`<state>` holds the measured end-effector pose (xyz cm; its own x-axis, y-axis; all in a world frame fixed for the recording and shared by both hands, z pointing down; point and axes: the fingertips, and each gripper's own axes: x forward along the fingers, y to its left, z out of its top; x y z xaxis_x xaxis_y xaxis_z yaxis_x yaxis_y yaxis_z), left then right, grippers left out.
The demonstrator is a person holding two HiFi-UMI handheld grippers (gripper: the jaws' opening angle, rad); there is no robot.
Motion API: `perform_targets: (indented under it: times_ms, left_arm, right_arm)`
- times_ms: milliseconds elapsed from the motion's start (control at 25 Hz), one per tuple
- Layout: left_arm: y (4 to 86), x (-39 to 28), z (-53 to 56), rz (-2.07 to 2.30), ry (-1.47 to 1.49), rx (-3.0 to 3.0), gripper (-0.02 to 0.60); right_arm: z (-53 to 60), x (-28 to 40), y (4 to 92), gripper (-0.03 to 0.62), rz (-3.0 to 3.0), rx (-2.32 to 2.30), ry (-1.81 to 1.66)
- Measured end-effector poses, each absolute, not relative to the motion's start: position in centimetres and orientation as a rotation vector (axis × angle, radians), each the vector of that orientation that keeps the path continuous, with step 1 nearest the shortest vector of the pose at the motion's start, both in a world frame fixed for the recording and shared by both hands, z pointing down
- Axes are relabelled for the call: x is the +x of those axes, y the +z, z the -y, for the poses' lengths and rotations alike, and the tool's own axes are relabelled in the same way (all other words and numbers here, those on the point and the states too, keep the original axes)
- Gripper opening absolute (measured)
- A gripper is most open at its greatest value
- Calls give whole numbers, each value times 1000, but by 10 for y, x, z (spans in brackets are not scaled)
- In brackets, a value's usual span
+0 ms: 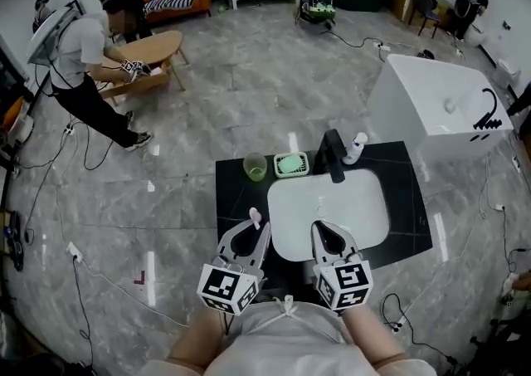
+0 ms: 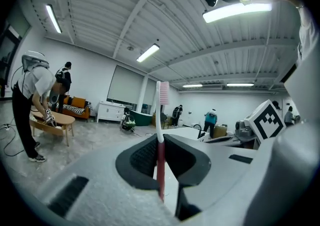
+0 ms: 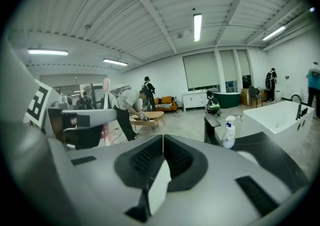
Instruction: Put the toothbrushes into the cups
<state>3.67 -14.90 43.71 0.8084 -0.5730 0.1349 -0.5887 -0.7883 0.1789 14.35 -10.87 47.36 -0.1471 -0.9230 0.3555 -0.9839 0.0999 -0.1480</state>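
Pink and white plastic is seen in the slim toothbrush (image 2: 160, 115), which is clamped upright between the jaws of the left gripper (image 2: 161, 137), its bristled head standing above them. The right gripper (image 3: 162, 137) is held with its jaws together and nothing between them.

The carrying step is judged to be in hand: the brush is gripped but not yet delivered. Only one translucent green cup (image 1: 255, 168) is seen, at the far left of the black countertop (image 1: 236, 200), well apart from the left gripper, which is held over the near left strip.

A reach toward the far side is called for next, with the handle end brought over the cup's mouth and lowered before the jaws are parted.

Bare counter is offered along that path, bounded by the left counter edge and by the white sink basin (image 1: 365, 208) on the right. A green ribbed soap dish (image 1: 291, 164) is set just right of the cup, and a black faucet (image 1: 333, 154) beyond it, so little room is left on that side.
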Motion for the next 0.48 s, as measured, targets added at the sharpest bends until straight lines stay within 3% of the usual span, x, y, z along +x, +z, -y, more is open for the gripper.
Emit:
perform_targets:
  times_ms: [480]
  left_arm:
    - [447,77,187,1307,81,2582,38]
  right_arm:
    - [178,198,481,28,2399,1573,501]
